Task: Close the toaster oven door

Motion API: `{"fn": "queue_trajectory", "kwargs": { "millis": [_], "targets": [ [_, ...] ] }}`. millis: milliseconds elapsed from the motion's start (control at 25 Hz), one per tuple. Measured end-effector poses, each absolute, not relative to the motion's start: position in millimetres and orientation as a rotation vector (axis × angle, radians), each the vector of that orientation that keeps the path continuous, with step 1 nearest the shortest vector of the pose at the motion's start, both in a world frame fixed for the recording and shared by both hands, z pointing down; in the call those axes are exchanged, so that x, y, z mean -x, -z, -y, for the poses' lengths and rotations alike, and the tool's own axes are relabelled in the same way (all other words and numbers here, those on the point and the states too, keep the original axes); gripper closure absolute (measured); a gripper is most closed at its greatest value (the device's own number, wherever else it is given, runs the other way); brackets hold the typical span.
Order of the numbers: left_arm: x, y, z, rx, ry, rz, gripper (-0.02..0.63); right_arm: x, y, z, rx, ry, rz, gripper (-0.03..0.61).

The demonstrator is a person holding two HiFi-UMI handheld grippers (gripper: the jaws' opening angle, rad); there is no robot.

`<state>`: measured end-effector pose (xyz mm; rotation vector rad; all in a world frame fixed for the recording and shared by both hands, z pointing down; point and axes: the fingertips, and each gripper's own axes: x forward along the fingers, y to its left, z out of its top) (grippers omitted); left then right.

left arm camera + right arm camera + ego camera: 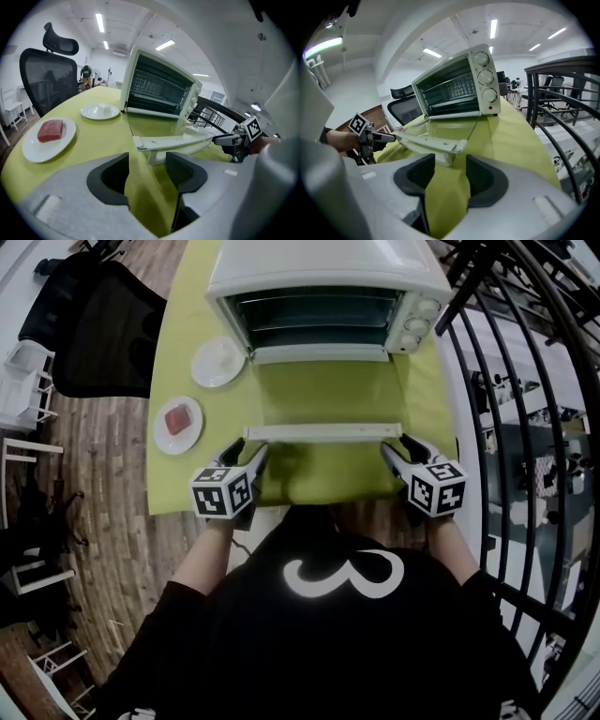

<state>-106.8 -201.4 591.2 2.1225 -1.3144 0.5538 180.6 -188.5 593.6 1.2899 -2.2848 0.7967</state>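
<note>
Facing the toaster oven (328,277) at the far end of the green bench (417,390), you hold both grippers low before its door (323,390), which lies dropped flat toward you. Its handle (323,432) runs left to right (a long white bar), just ahead of both sets of jaws. Your left gripper (246,452) sits at the bar's left end and your right gripper (397,448) at its right end, equally near. Both jaws stand apart, gripping nothing.

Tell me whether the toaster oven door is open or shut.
Open: the toaster oven door lies folded down flat, its handle out front, the racks inside exposed.
</note>
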Motion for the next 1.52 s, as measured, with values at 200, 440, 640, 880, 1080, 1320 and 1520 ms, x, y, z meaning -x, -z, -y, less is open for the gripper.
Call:
{"fn": "queue_trajectory", "kwargs": {
  "millis": [200,440,640,880,1080,1320,1520],
  "targets": [
    [99.9,-596.8,209.2,-2.125,-0.556,1.276,0.38,-170.7,-601.7,193.9,-1.252,-0.838,2.274,0.368],
    [97.8,-600.9,214.9,-2.125,-0.556,1.267,0.382,-160.6,-605.8,199.8,-1.238,-0.871,2.284,0.39],
    [95.5,-602.9,217.4,-2.137,-0.555,1.243,0.407,-162.0,-607.8,205.3,-1.261,-0.878,2.276,0.436],
    [92.8,-601.0,215.9,-2.155,-0.53,1.236,0.465,-163.3,-606.8,204.8,-1.263,-0.883,2.271,0.456],
    [91.7,-600.1,217.3,-2.157,-0.518,1.23,0.479,-164.6,-605.2,206.1,-1.273,-0.87,2.267,0.457],
    [93.7,-598.7,218.3,-2.147,-0.503,1.237,0.483,-163.8,-604.7,207.1,-1.274,-0.854,2.27,0.459],
    [95.4,-589.7,217.4,-2.14,-0.48,1.238,0.489,-163.5,-595.1,205.5,-1.282,-0.863,2.287,0.46]
  ]
}}
